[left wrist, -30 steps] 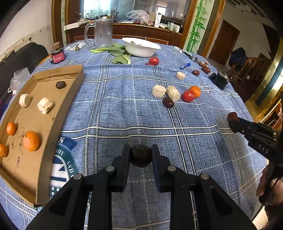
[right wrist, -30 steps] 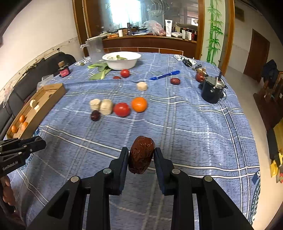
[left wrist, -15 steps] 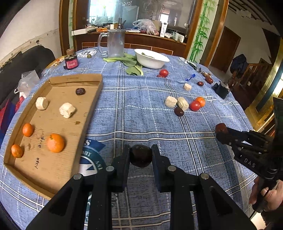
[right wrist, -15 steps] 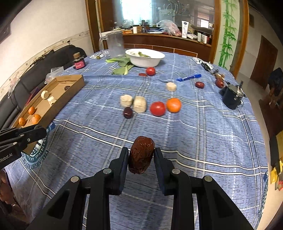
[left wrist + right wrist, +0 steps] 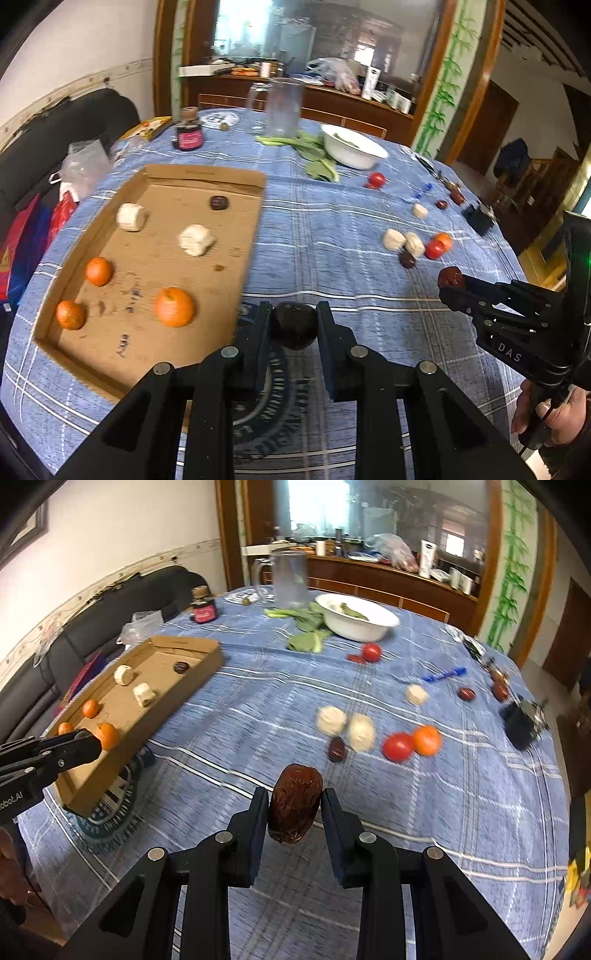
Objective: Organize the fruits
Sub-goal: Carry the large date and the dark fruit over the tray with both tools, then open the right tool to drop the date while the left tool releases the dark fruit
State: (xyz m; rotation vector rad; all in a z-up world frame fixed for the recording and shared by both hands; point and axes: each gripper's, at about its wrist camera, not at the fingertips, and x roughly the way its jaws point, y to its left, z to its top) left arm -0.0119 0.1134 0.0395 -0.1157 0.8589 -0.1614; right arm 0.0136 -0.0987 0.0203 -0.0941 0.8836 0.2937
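1. The cardboard tray (image 5: 255,206) lies on the left part of the table (image 5: 332,236), its low walls raised on all sides; its near right corner sits just beside the left gripper (image 5: 293,325).
2. Inside the tray, three oranges (image 5: 173,306) sit toward the near end, two pale chunks (image 5: 195,240) in the middle and one dark date (image 5: 219,202) near the far wall, with bare cardboard between them.
3. A wide strip of blue checked cloth lies bare between the tray and the loose fruit cluster (image 5: 369,734) of pale chunks, a date, a tomato and an orange.
4. The left gripper's jaws are closed on a dark round fruit (image 5: 294,329), which fills the narrow gap between them above the printed emblem on the cloth.
5. The right gripper (image 5: 294,805) has its jaws clamped on a wrinkled red date (image 5: 294,803), held upright, its top above the jaw tips, over the cloth right of the tray.
6. A white bowl (image 5: 373,627), leafy greens (image 5: 306,627) and a glass pitcher (image 5: 290,579) stand at the far edge.
7. The loose fruit is motion-blurred in the right wrist view; the dark fruit's kind cannot be told.
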